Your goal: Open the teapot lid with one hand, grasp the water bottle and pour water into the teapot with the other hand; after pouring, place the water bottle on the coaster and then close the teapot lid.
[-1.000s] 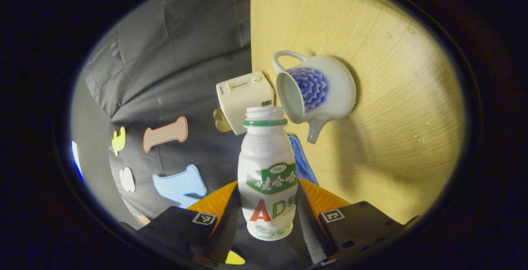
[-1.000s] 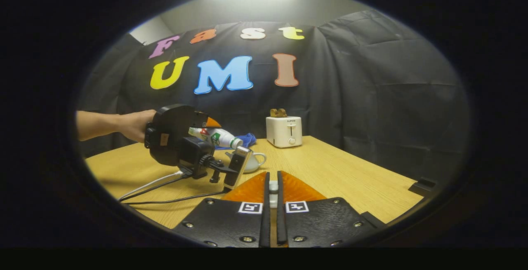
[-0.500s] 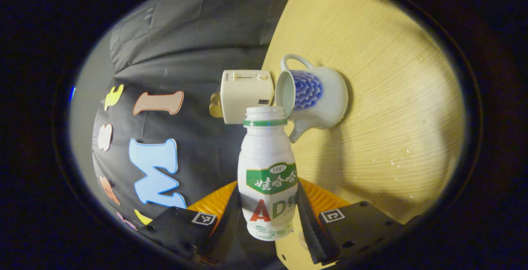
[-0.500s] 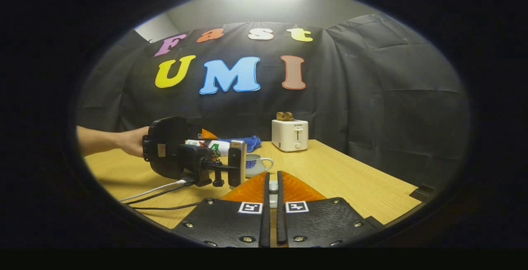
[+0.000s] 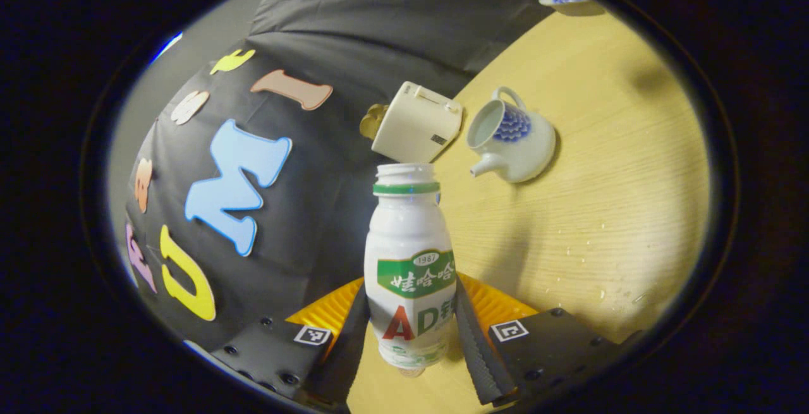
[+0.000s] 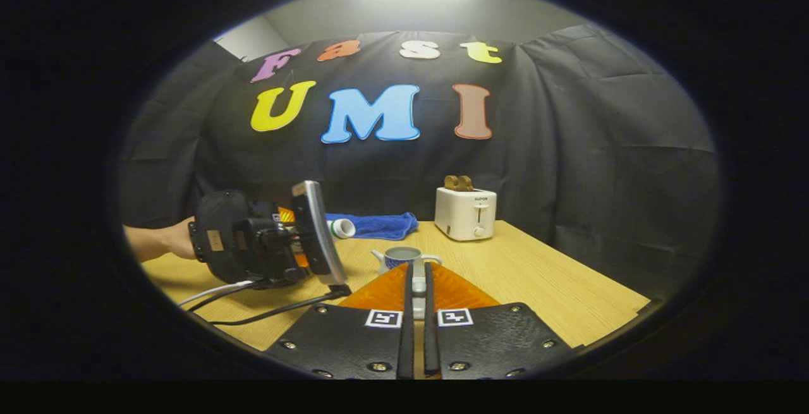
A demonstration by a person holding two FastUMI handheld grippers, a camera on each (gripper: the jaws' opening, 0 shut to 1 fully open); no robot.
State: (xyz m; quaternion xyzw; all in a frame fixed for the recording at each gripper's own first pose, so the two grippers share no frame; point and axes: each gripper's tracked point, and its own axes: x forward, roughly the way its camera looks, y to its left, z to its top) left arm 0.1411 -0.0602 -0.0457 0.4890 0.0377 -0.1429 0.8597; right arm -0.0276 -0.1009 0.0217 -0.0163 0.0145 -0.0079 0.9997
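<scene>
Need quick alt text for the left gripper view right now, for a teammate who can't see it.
The left gripper holds an uncapped white water bottle, its jaws closed on the bottle's lower body. Beyond its mouth, on the wooden table, stands the lidless blue-flowered teapot beside a white toaster.

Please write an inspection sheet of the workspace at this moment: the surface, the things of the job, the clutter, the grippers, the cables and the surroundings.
Surface: wooden table, water drops near its edge.
Job's things: teapot upright, lid off; bottle uncapped.
Clutter: toaster; blue cloth.
Grippers: left gripper clamps the bottle; right gripper shut on a small white piece, perhaps the lid.
Cables: cables trail on the table.
Surroundings: black cloth wall.
</scene>
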